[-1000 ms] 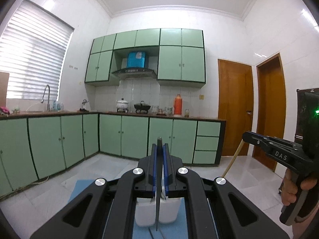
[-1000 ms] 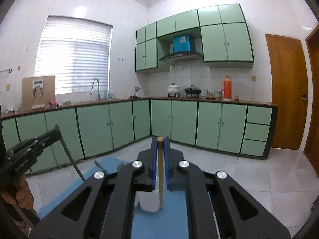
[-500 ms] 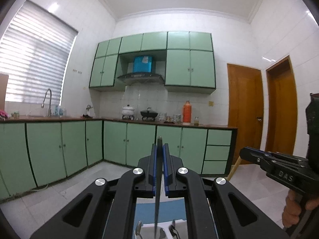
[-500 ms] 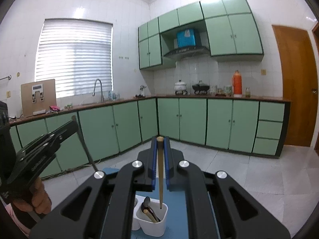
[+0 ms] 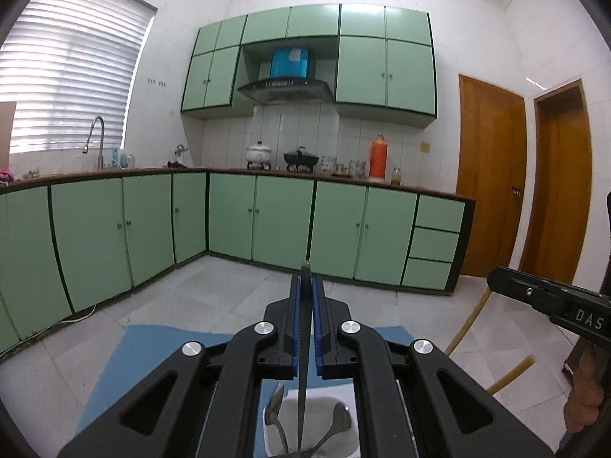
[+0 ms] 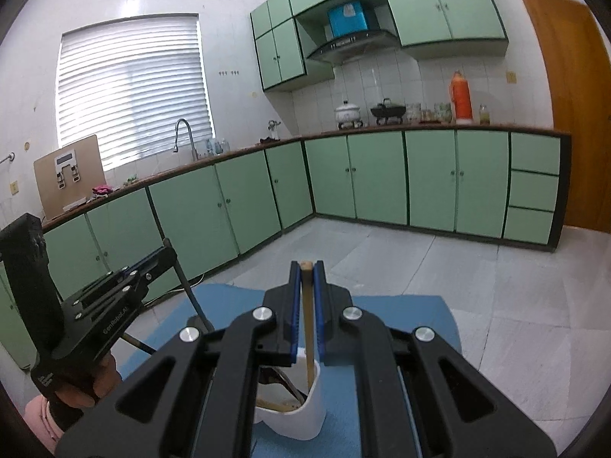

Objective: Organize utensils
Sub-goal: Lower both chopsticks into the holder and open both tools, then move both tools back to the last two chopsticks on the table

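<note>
My left gripper (image 5: 305, 286) is shut on a dark metal utensil (image 5: 303, 374) that hangs down with its lower end inside a white holder cup (image 5: 320, 400), beside metal spoons (image 5: 275, 404). My right gripper (image 6: 305, 282) is shut on a wooden chopstick (image 6: 308, 343) whose lower end dips into a white holder cup (image 6: 305, 416) with dark and wooden utensils in it. Each gripper shows in the other's view: the right one (image 5: 550, 301) with its chopstick, the left one (image 6: 110, 297) with its dark utensil.
The cups stand on a blue mat (image 6: 404, 316) over a pale tiled surface (image 6: 515, 324). Green cabinets (image 5: 282, 221), a counter with pots and an orange flask (image 5: 378, 156), a sink tap (image 5: 97, 133) and wooden doors (image 5: 492, 175) are behind.
Both grippers have tilted downward and lowered over the white cups. The dark utensil and the chopstick now reach into the cups, which fill more of each view.
</note>
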A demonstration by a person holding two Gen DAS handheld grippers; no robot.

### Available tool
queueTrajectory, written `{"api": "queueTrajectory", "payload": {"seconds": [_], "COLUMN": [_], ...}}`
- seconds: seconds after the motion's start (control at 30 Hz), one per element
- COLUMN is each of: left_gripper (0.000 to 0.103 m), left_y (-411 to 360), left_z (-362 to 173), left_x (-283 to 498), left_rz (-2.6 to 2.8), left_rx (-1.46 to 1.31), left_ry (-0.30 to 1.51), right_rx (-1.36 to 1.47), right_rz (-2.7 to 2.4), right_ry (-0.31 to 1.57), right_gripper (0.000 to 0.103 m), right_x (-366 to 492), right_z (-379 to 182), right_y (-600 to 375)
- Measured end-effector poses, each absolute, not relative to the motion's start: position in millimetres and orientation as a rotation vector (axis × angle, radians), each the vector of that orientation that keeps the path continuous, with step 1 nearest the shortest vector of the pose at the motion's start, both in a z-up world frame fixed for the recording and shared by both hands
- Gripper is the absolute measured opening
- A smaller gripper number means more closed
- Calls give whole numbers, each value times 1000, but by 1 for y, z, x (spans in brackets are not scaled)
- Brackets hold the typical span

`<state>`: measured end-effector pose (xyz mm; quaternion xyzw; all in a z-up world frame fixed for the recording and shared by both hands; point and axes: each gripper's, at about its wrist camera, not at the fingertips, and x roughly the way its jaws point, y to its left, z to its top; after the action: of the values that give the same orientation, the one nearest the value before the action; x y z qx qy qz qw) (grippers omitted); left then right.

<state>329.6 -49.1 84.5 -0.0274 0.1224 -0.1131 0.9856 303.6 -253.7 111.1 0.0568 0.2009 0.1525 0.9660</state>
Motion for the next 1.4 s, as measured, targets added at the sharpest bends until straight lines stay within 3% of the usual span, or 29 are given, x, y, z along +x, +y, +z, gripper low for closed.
{"api": "queueTrajectory", "payload": {"seconds": [0.27, 0.4, 0.6, 0.63, 0.67, 0.73, 0.8, 0.93, 1.0, 1.13, 1.4], "left_gripper": [7, 12, 48, 58, 60, 62, 68, 82, 86, 92, 93], "left_y": [-50, -49, -45, -44, -44, -44, -42, -39, -35, -26, -10], "left_z": [69, 69, 76, 78, 79, 83, 86, 91, 92, 88, 68], "left_x": [330, 324, 309, 305, 303, 301, 296, 273, 260, 231, 195], "left_rz": [-211, -219, -229, -234, -238, -247, -251, -249, -243, -221, -188], "left_rx": [-32, -37, -51, -53, -54, -51, -52, -47, -54, -75, -88], "left_ry": [277, 284, 256, 242, 235, 234, 224, 183, 166, 162, 236], "right_rx": [127, 117, 172, 178, 186, 198, 204, 206, 197, 194, 178], "right_rz": [309, 291, 270, 266, 255, 227, 210, 153, 133, 135, 179], "right_ry": [428, 426, 399, 394, 389, 372, 358, 319, 292, 282, 307], "right_gripper": [6, 12, 26, 31, 34, 51, 54, 83, 91, 94, 95], "right_x": [304, 299, 285, 283, 280, 275, 265, 244, 228, 204, 159], "right_z": [95, 97, 101, 101, 102, 102, 102, 99, 96, 87, 65], "right_y": [-249, -251, -267, -270, -273, -277, -281, -286, -286, -284, -268]}}
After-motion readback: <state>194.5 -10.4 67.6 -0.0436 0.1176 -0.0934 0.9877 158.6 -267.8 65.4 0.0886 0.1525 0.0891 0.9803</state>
